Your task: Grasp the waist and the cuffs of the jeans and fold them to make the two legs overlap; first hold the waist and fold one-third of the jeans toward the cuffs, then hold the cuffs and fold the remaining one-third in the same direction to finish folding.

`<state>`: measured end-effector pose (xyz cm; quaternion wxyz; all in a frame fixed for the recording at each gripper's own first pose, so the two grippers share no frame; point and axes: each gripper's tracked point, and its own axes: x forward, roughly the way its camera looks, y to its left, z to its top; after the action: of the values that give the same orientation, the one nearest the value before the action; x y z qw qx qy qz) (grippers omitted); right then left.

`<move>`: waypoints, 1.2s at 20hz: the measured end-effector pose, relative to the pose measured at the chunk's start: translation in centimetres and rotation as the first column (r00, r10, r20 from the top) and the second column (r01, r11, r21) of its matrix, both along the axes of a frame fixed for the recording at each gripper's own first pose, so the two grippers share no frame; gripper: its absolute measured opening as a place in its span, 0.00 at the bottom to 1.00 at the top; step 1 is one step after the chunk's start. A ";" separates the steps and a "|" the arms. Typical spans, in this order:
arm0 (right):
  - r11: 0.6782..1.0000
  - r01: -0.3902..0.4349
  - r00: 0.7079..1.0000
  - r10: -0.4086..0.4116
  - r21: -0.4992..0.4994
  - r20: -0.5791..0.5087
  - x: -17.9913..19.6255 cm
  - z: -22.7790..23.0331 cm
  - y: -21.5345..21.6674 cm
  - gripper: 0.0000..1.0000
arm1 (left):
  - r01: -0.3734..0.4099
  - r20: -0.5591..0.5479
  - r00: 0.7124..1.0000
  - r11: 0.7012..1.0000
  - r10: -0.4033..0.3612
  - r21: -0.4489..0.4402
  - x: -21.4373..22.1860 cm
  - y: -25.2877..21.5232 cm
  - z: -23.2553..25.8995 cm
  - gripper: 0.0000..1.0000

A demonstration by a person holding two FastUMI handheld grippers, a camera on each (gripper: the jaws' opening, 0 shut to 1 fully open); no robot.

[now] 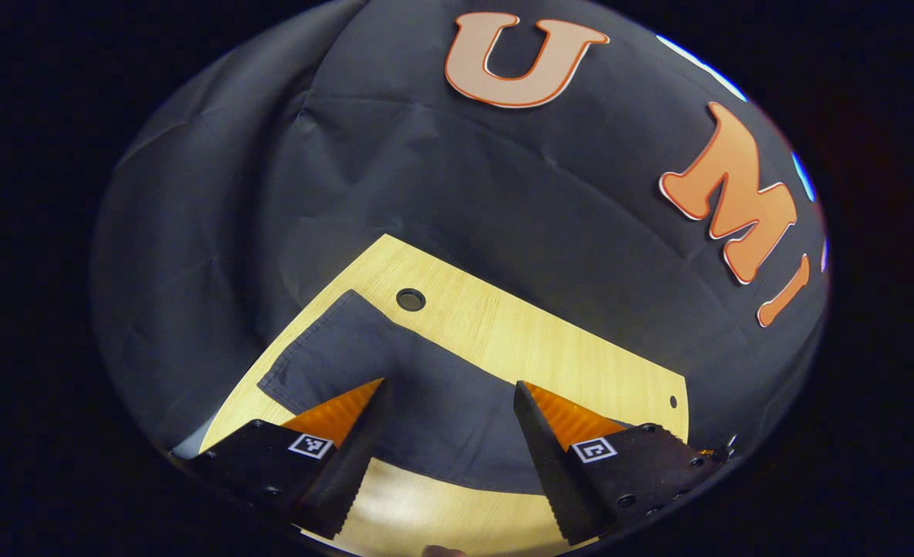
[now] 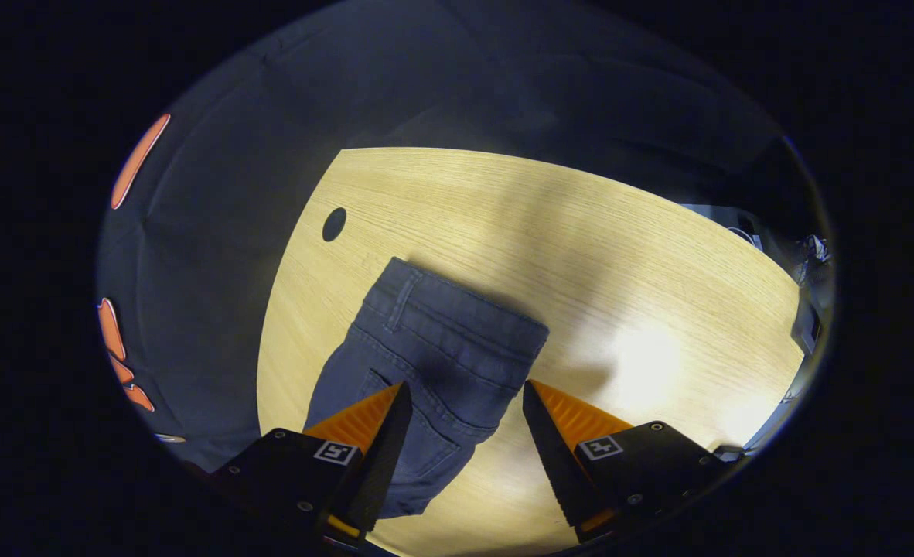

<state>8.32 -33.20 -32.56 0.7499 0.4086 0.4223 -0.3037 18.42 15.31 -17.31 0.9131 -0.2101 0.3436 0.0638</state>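
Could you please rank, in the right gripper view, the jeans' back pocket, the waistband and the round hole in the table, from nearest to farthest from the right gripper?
From the right gripper:
1. Back pocket, just between its open fingers, slightly left.
2. Waistband, ahead at the jeans' far end.
3. Round hole, farthest, up and left on the bare table.

Light wooden table (image 2: 658,255) with a round hole (image 2: 334,223), dark jeans (image 2: 434,348) lying flat on it
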 end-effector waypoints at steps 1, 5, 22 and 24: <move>1.000 -0.002 1.000 0.002 -0.011 -0.008 0.0 -0.4 -0.4 0.88 | 0.002 0.012 1.000 1.000 -0.002 0.003 -0.6 -0.4 0.6 0.96; 0.998 -0.034 0.999 0.032 -0.056 -0.027 0.3 -2.0 -1.1 0.84 | 0.009 0.130 0.991 0.993 -0.025 0.120 -2.9 -1.8 4.3 0.96; 0.964 -0.141 0.985 0.159 -0.224 0.063 1.6 1.6 0.2 0.16 | 0.034 0.196 0.978 0.977 -0.076 0.209 -10.0 -7.7 6.5 0.95; 0.963 -0.127 0.983 0.154 -0.240 0.101 1.8 3.6 1.2 0.15 | 0.046 0.208 0.974 0.977 -0.089 0.206 -9.9 -7.8 6.7 0.95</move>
<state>10.14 -32.02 -28.95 0.8361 0.3045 0.3664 -0.2721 8.52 7.55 -10.65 0.9632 -0.1110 0.2410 0.0435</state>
